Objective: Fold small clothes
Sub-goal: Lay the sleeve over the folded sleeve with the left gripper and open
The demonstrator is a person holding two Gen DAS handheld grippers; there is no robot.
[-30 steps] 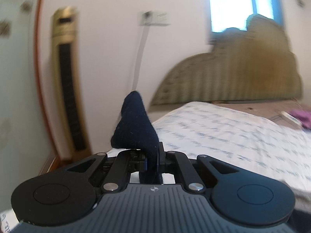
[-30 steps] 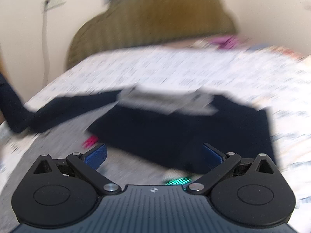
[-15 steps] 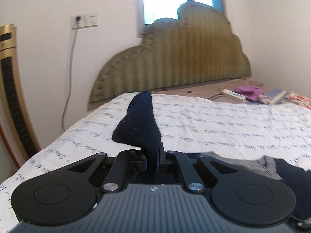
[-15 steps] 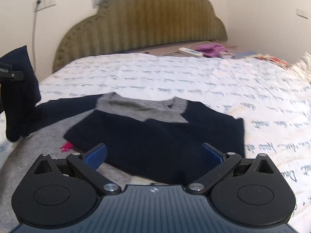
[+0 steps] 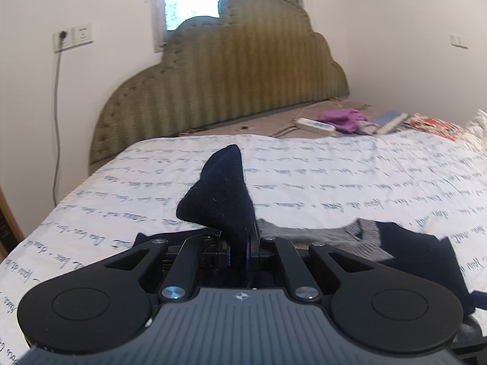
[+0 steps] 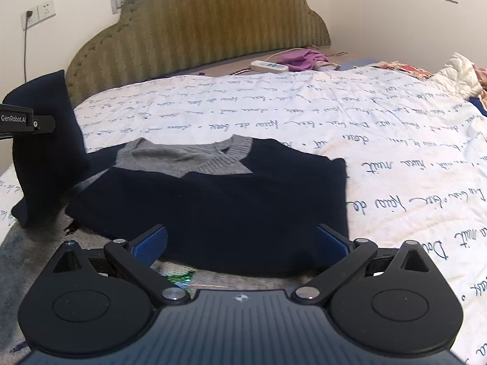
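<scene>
A small navy and grey knit sweater [image 6: 213, 200] lies on the bed, its right sleeve folded over the body and its grey collar [image 6: 188, 155] toward the headboard. My left gripper [image 5: 239, 255] is shut on the navy left sleeve [image 5: 222, 194] and holds it up above the bed; the sleeve [image 6: 45, 158] hangs at the far left of the right wrist view. My right gripper [image 6: 240, 238] is open and empty, just above the sweater's near edge. The sweater [image 5: 395, 243] also shows at the right of the left wrist view.
The bed has a white cover with blue script [image 6: 334, 115] and an olive padded headboard [image 6: 197, 24]. A white power strip [image 6: 269, 66], purple cloth [image 6: 301, 57] and other clothes [image 6: 456, 73] lie at the far right. A wall socket with cable [image 5: 62, 38] is at the left.
My left gripper has swung right toward the sweater with the sleeve still held. My right gripper has steadied over the sweater's near edge, still open.
</scene>
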